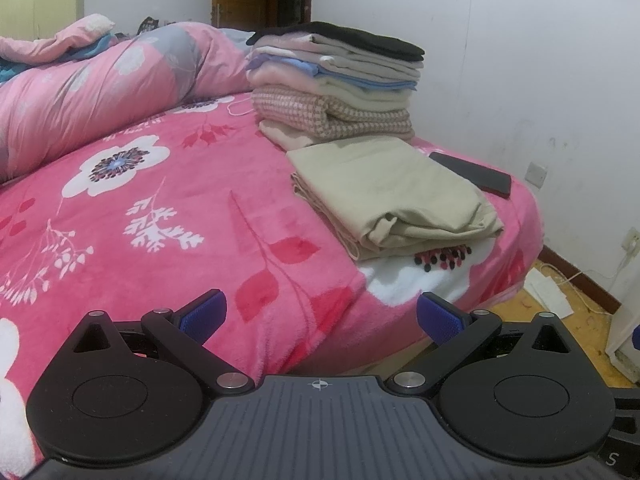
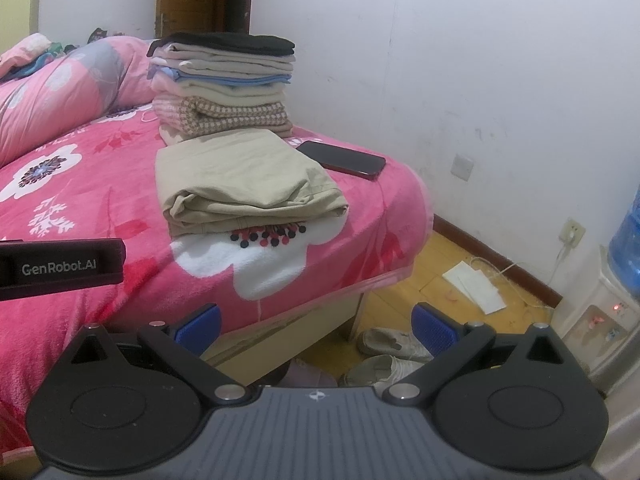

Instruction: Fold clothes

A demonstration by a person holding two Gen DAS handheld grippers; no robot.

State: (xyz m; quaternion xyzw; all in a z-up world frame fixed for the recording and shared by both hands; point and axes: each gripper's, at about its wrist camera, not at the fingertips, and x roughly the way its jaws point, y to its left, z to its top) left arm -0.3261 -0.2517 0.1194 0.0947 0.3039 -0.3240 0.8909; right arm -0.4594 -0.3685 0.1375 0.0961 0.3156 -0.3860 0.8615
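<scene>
A folded beige garment (image 1: 394, 196) (image 2: 244, 182) lies near the bed's right corner on the pink floral blanket (image 1: 160, 216) (image 2: 80, 184). Behind it stands a tall stack of folded clothes (image 1: 336, 84) (image 2: 224, 88) topped by a black piece. My left gripper (image 1: 320, 316) hovers open over the bed's front edge, well short of the garment, with nothing between its blue pads. My right gripper (image 2: 316, 322) is open too, empty, held past the bed corner above the floor. The left gripper's body (image 2: 60, 266) shows at the left of the right wrist view.
A dark phone (image 1: 472, 174) (image 2: 344, 158) lies beside the beige garment near the wall. A rolled pink duvet (image 1: 100, 84) fills the bed's far left. On the wooden floor are shoes (image 2: 388, 356), papers (image 2: 476, 282) and a water dispenser (image 2: 616, 304).
</scene>
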